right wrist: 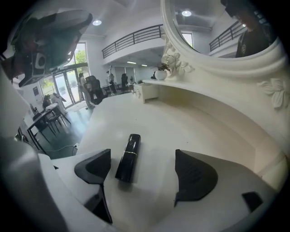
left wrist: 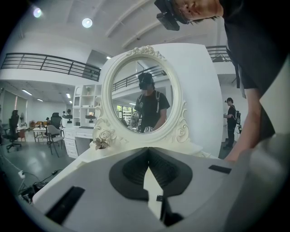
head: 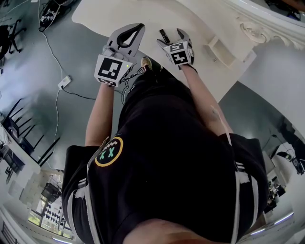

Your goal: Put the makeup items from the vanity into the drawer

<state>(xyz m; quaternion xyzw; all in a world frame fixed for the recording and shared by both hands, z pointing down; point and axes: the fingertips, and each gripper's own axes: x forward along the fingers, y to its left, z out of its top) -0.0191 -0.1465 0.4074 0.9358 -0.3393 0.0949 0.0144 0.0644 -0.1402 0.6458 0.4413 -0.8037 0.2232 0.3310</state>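
A black lipstick tube (right wrist: 128, 157) lies on the white vanity top (right wrist: 149, 118). It sits between the jaws of my right gripper (right wrist: 141, 158), close to the left one, and neither pad touches it. The jaws stand apart, so this gripper is open. In the head view the lipstick tube (head: 163, 35) shows just ahead of the right gripper (head: 172, 38). My left gripper (head: 139, 27) hovers over the vanity top (head: 109, 14) to the left. Its jaws meet at the tips with nothing between them, as the left gripper (left wrist: 147, 150) also shows in its own view.
A small white open drawer (head: 220, 50) sits right of the right gripper. An ornate round mirror (left wrist: 140, 93) rises at the vanity's back, with a small flower vase (left wrist: 100, 141) beside it. Cables and a power strip (head: 64, 82) lie on the grey floor to the left.
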